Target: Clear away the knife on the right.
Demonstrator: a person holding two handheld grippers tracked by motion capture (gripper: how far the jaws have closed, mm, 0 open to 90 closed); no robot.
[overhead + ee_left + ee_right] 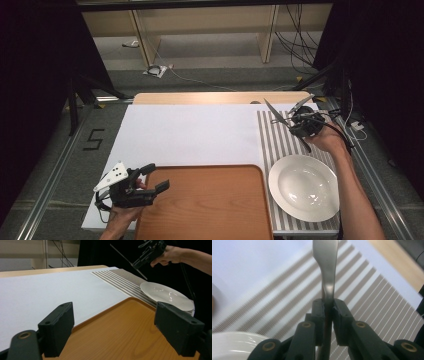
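My right tool [327, 305] clamps the thin, stiff steel knife [326, 267] by its slippery handle, above the striped mat [280, 140] beyond the white plate [304, 187]. My left tool [156, 179] stands wide, empty.

One plate [303, 187], one tray [205, 205], one knife [275, 114], one placemat [280, 145].

A tray [210, 205] is lying at the table's near edge, with a plate [303, 187] sitting just to its right on a striped placemat [272, 135] — a paper sheet [185, 135] is stretching behind the tray, left of the placemat.
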